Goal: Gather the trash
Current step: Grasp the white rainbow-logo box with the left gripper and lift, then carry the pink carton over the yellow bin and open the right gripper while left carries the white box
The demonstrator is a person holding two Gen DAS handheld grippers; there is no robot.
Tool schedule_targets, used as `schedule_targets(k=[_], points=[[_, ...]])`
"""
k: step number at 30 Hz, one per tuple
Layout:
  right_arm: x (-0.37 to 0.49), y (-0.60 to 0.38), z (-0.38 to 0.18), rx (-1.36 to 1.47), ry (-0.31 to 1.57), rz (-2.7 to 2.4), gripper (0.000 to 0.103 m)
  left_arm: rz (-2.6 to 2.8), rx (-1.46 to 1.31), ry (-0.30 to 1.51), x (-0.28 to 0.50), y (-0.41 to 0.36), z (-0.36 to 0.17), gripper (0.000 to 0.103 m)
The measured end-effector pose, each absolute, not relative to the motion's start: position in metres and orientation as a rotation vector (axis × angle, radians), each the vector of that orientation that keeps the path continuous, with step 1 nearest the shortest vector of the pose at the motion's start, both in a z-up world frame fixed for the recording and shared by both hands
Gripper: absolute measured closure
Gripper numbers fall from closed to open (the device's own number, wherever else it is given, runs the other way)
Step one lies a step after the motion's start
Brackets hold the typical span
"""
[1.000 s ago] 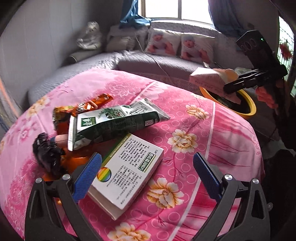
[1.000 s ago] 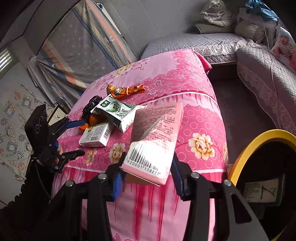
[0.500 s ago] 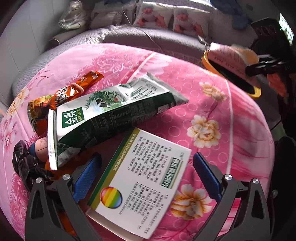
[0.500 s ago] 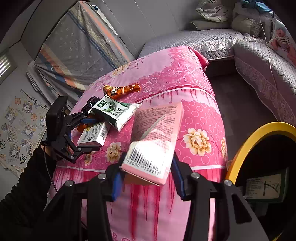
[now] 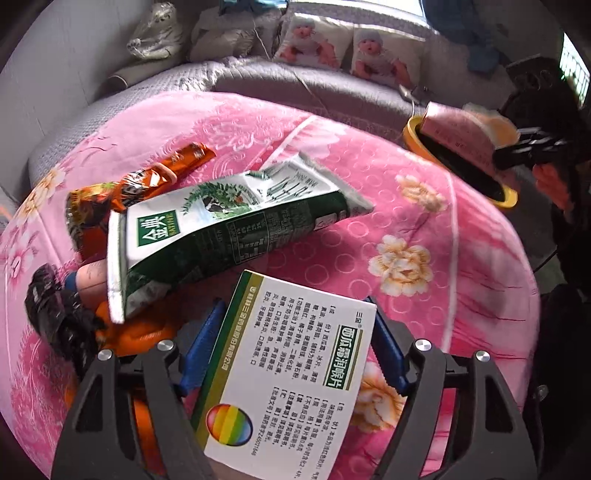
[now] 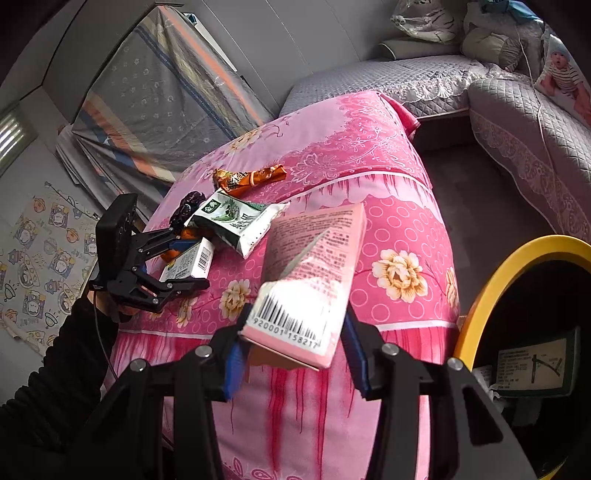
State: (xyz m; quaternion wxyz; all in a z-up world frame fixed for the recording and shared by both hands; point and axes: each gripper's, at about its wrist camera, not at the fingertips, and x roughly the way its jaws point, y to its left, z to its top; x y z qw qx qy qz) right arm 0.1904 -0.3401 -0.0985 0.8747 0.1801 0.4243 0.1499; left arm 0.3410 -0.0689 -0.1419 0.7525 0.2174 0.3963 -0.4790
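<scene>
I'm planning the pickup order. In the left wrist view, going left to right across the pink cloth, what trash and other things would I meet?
Black crumpled wrapper → orange snack wrapper → green milk pouch → white medicine box between the closing left tongs → yellow bin → pink carton.

Light: daylight from window [image 5: 417, 7], soft shadows | Focus: sharp centre, slight blur | Edges: strong fisheye curvature, dark corners
</scene>
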Motion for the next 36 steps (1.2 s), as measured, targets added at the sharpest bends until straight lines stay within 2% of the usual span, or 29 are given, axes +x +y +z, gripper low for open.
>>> schedule_targets(k=[5,10,15,24,36], points=[[0.183,-0.328,-0.093,0.375,0.881,0.362,0.060,-1.040,0.405,0.748,0.303,-0.041,-0.109,0.033],[0.178,-0.317,-0.088,0.380,0.869,0.399,0.060,-0.923,0.241,0.546,0.247,-0.019,-0.064,0.032],[0.174,-0.309,-0.086,0.400,0.863,0.437,0.060,-0.725,0.147,0.385,0.188,-0.024,-0.022,0.032],[0.159,-0.311,-0.076,0.427,0.832,0.464,0.060,-0.556,0.004,0.366,0.145,-0.057,0.013,0.032],[0.134,-0.374,-0.066,0.501,0.746,0.330,0.060,-0.659,0.041,0.321,0.112,-0.112,0.029,0.032]])
